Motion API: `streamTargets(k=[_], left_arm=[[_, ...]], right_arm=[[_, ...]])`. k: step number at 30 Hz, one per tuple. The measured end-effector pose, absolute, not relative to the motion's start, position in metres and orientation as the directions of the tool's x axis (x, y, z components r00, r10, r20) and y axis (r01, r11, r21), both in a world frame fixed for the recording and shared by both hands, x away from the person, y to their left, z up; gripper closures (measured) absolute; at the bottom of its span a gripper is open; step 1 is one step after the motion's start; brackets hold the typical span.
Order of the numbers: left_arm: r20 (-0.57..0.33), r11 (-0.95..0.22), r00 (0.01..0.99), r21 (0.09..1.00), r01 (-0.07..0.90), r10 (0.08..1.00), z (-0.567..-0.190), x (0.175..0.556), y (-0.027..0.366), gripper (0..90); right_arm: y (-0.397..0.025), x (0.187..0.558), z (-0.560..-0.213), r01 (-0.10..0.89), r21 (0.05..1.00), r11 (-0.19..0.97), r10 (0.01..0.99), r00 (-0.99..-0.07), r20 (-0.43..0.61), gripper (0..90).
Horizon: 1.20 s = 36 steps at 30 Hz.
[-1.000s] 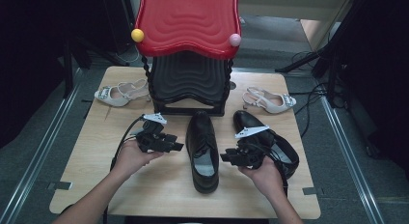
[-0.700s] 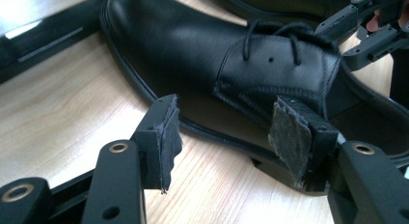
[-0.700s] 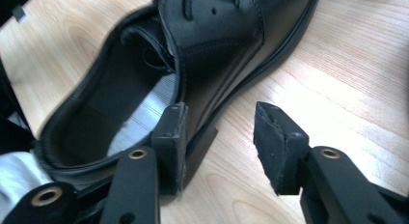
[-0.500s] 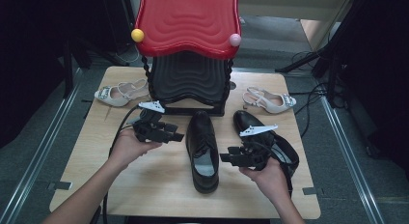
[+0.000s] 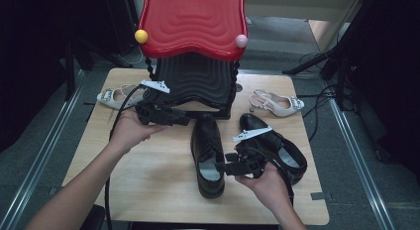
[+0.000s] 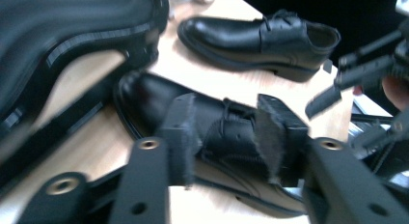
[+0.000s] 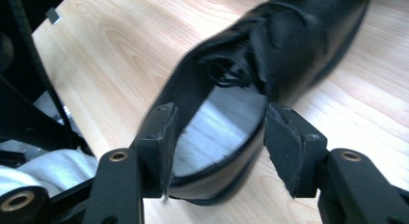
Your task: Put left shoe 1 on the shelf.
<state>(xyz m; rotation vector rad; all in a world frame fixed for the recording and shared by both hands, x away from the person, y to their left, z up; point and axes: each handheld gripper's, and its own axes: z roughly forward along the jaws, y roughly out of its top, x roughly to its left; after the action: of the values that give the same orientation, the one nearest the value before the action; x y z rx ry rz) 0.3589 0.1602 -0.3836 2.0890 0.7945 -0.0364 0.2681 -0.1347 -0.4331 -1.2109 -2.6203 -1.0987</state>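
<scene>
A black leather lace-up shoe (image 5: 207, 141) lies mid-table, toe pointing toward the rack. Its mate (image 5: 280, 146) lies to its right, partly under my right hand. My left gripper (image 5: 182, 120) is open beside the first shoe's toe, just in front of the rack. In the left gripper view the open gripper (image 6: 224, 132) frames that shoe (image 6: 144, 96), with the mate (image 6: 260, 35) beyond. My right gripper (image 5: 221, 167) is open at the first shoe's heel. In the right gripper view the open gripper (image 7: 219, 137) straddles the heel end of the shoe (image 7: 299, 50).
A shoe rack with a red wavy top (image 5: 193, 22) and black lower shelf (image 5: 195, 81) stands at the table's back. One white heeled sandal (image 5: 111, 97) lies back left, another (image 5: 277, 103) back right. The wooden table (image 5: 148, 175) has bare room at front left.
My left gripper has moved away from me toward the rack and the shoe's toe. The right gripper has shifted a little left to the middle shoe's heel.
</scene>
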Motion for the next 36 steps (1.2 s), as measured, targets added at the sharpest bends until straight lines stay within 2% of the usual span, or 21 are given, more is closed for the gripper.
streamTargets(k=[2, 5, 10, 16, 17, 18, 19, 21, 26, 36], left_arm=[[-0.287, -0.413, 0.801, 0.737, 0.535, 0.526, -0.379, 0.361, 0.16, 46.6], [-0.279, -0.411, 0.801, 0.742, 0.53, 0.529, -0.371, 0.365, 0.161, 43.9], [-0.256, -0.417, 0.812, 0.754, 0.507, 0.524, -0.356, 0.37, 0.162, 45.5], [-0.249, -0.421, 0.821, 0.76, 0.495, 0.514, -0.339, 0.377, 0.161, 53.0], [-0.252, -0.427, 0.826, 0.758, 0.492, 0.505, -0.332, 0.381, 0.16, 62.6], [-0.252, -0.427, 0.826, 0.758, 0.492, 0.505, -0.332, 0.381, 0.16, 68.4], [-0.244, -0.433, 0.831, 0.76, 0.484, 0.5, -0.328, 0.382, 0.159, 68.4], [-0.202, -0.45, 0.843, 0.771, 0.451, 0.499, -0.316, 0.388, 0.156, 75.2], [-0.185, -0.449, 0.844, 0.778, 0.439, 0.504, -0.294, 0.402, 0.154, 85.6], [-0.167, -0.406, 0.831, 0.81, 0.422, 0.531, -0.252, 0.424, 0.16, 88.2]], right_arm=[[-0.128, 0.268, -0.432, 0.685, 0.569, 0.455, 0.636, -0.697, 0.331, 46.6], [-0.118, 0.269, -0.434, 0.674, 0.56, 0.482, 0.622, -0.714, 0.323, 45.4], [-0.105, 0.271, -0.44, 0.675, 0.54, 0.503, 0.607, -0.72, 0.336, 47.9], [-0.097, 0.273, -0.444, 0.682, 0.527, 0.507, 0.604, -0.718, 0.346, 48.3], [-0.095, 0.274, -0.446, 0.683, 0.521, 0.512, 0.601, -0.718, 0.351, 49.3], [-0.094, 0.275, -0.447, 0.684, 0.518, 0.513, 0.598, -0.718, 0.355, 50.7], [-0.094, 0.275, -0.447, 0.684, 0.518, 0.513, 0.598, -0.718, 0.355, 50.7], [-0.091, 0.278, -0.451, 0.69, 0.5, 0.523, 0.601, -0.714, 0.358, 52.1], [-0.085, 0.281, -0.455, 0.698, 0.49, 0.523, 0.602, -0.709, 0.368, 52.8], [-0.07, 0.287, -0.463, 0.711, 0.462, 0.53, 0.612, -0.698, 0.372, 53.0]])
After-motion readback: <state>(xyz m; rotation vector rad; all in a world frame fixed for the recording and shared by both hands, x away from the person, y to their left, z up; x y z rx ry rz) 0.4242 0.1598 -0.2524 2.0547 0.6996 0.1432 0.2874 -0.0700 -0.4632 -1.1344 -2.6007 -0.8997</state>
